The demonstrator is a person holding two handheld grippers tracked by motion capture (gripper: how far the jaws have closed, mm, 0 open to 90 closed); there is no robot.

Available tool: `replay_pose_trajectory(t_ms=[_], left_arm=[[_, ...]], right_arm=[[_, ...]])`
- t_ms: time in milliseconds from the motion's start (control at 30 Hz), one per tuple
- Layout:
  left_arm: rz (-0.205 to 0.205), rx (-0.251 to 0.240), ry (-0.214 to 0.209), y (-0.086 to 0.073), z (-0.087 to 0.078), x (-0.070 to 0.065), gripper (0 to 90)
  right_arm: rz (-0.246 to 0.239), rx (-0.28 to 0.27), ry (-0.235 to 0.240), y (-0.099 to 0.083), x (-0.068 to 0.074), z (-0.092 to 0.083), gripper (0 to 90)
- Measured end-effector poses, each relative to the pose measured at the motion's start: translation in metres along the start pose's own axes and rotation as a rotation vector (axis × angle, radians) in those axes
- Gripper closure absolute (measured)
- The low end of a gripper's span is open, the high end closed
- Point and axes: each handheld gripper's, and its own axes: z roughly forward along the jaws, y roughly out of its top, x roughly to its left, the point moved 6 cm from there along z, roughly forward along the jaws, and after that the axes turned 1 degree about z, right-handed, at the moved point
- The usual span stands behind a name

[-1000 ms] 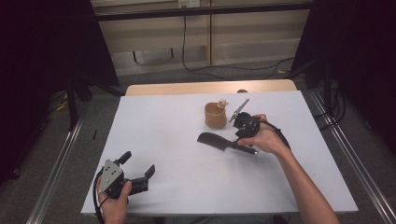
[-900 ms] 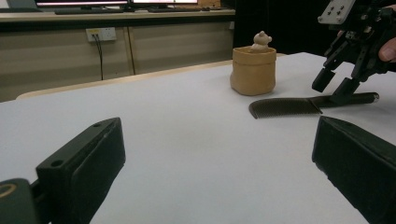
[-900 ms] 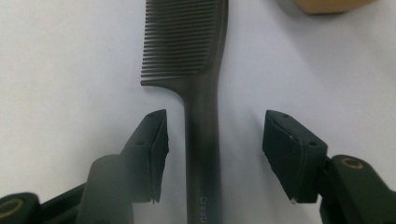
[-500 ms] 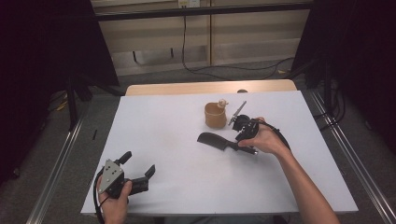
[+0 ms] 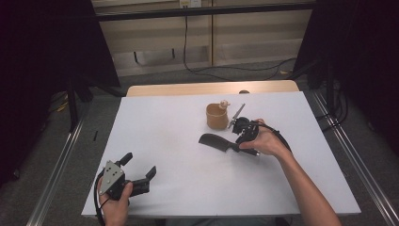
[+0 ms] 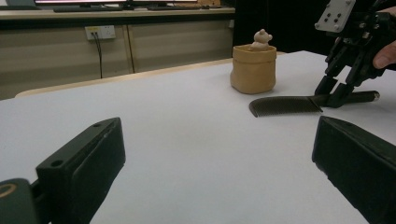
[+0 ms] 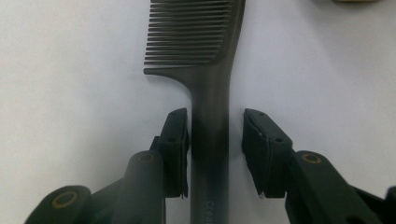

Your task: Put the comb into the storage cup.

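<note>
A black comb (image 5: 212, 140) lies flat on the white table (image 5: 164, 127), teeth pointing to the far left. My right gripper (image 5: 241, 140) points down over its handle. In the right gripper view the comb (image 7: 205, 46) runs between the jaws of the gripper (image 7: 215, 140). The left jaw touches the handle and a narrow gap remains at the right jaw, so it is open. My left gripper (image 5: 139, 165) rests open near the front left edge, with nothing between its fingers. Its own view shows the comb (image 6: 285, 105) and the right gripper (image 6: 334, 91) farther off.
A tan cup (image 5: 216, 117) with a small bear figure (image 5: 224, 103) on its rim stands just behind the comb. It appears as a cup (image 6: 252, 68) in the left gripper view too. A wooden strip (image 5: 188, 88) borders the table's far edge.
The right hand has sunk slightly toward the table, bringing its jaws down around the comb's handle. The left gripper has not moved.
</note>
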Motion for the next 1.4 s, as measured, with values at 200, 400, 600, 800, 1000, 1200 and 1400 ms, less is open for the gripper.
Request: replay_pose_trajectory(t_ms=[200, 400, 600, 800, 1000, 1200, 1400], left_arm=[[0.016, 0.005, -0.004, 0.0001, 0.0008, -0.001, 2.7], [0.009, 0.01, -0.005, -0.0007, 0.0012, -0.0011, 2.7], [0.012, 0.012, -0.007, -0.0008, 0.002, -0.0016, 2.7], [0.008, 0.027, -0.002, -0.0025, 0.0027, 0.0006, 2.7], [0.012, 0.029, -0.007, -0.0023, 0.0027, -0.0003, 2.6], [0.007, 0.026, -0.005, -0.0024, 0.0027, 0.0002, 2.6], [0.008, 0.027, -0.007, -0.0027, 0.0029, 0.0, 2.7]], right_arm=[[-0.014, 0.022, -0.019, 0.0016, 0.0019, 0.0008, 62.5], [-0.017, 0.024, -0.018, 0.0015, 0.0019, 0.001, 64.1], [-0.024, 0.036, -0.028, 0.0031, 0.0028, 0.0015, 66.3], [-0.036, 0.049, -0.033, 0.0038, 0.0057, 0.0014, 71.2], [-0.026, 0.051, -0.025, 0.0039, 0.0059, 0.0014, 73.1], [-0.007, 0.05, -0.019, 0.0039, 0.0058, 0.0011, 73.3], [0.004, 0.036, -0.01, 0.0035, 0.0046, 0.0006, 73.4]])
